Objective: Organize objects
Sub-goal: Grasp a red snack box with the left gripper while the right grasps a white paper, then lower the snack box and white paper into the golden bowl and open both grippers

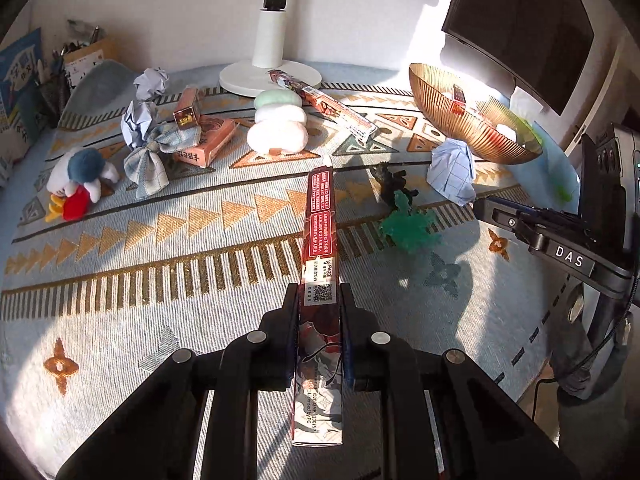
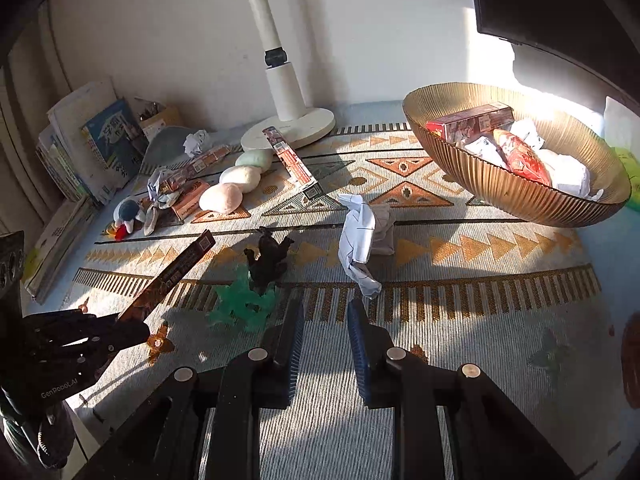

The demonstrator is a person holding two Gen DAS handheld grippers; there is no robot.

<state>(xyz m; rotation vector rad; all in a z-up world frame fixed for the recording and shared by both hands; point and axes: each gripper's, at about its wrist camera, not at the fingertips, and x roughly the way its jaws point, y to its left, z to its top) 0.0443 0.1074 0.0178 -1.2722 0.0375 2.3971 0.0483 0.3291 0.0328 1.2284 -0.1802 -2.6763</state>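
The left gripper (image 1: 319, 300) is clamped on one long red box (image 1: 320, 240), which juts forward over the patterned cloth (image 1: 120, 300), well short of the gold bowl (image 2: 516, 196). The right gripper (image 2: 323, 312) holds nothing, its blue-padded jaws standing apart above the cloth.

Counted from the bowl: inside it lie one red box (image 2: 472, 120), one red packet (image 2: 520, 156) and some white crumpled paper, partly hidden by the rim. Just in front of the bowl stands one folded paper (image 2: 360, 236). Further out are two toy figures, one black (image 2: 268, 256), one green (image 2: 244, 304), touching. A second long box (image 2: 292, 160) lies toward the lamp base (image 2: 288, 132). Beyond it sit three soft round cushions (image 2: 240, 180), one plush toy (image 2: 128, 216), one checked bow (image 1: 148, 156) and two more paper balls. The small boxes beside the bow overlap, so I cannot count them.
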